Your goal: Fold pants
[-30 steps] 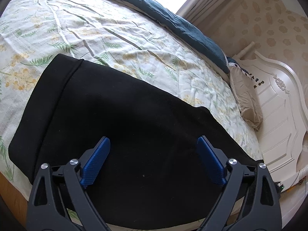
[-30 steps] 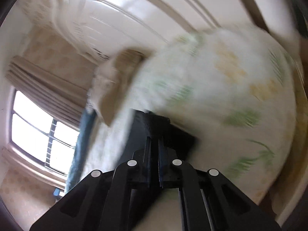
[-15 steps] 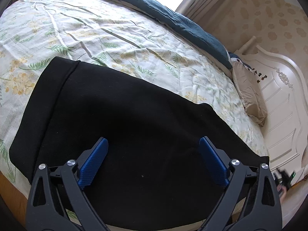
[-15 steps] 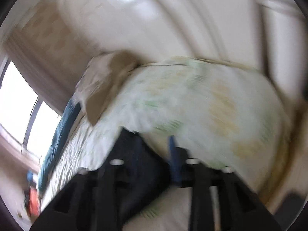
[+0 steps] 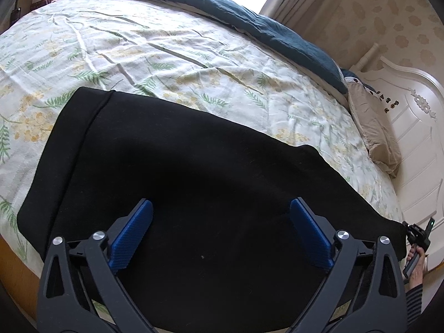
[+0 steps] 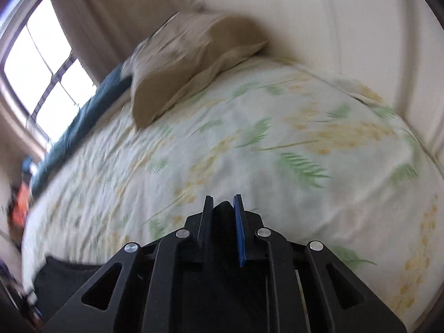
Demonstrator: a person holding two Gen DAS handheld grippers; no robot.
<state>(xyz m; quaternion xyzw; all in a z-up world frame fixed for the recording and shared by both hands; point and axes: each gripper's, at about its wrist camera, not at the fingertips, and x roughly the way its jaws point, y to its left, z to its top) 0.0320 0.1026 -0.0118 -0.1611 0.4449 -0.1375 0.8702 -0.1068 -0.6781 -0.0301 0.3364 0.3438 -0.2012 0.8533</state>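
Note:
Black pants (image 5: pixel 194 166) lie flat across the near edge of a floral bedsheet (image 5: pixel 166 50). My left gripper (image 5: pixel 220 227) is open, its blue pads hovering above the pants' near part, holding nothing. My right gripper (image 6: pixel 224 208) is shut on a black fold of the pants (image 6: pixel 222 222), held above the sheet (image 6: pixel 249 144); more black cloth shows at lower left (image 6: pixel 61 274). In the left wrist view the right gripper (image 5: pixel 416 236) sits at the pants' far right end.
A tan pillow (image 5: pixel 371 136) (image 6: pixel 188 55) lies by the white headboard (image 5: pixel 416 127). A dark teal blanket (image 5: pixel 249 25) runs along the far side under the window (image 6: pixel 41 63). The wooden bed edge (image 5: pixel 14 266) is at lower left.
The right gripper has swung, still shut on the pants' end, so its view now looks across the bed. The left gripper has stayed open and shifted only slightly over the pants.

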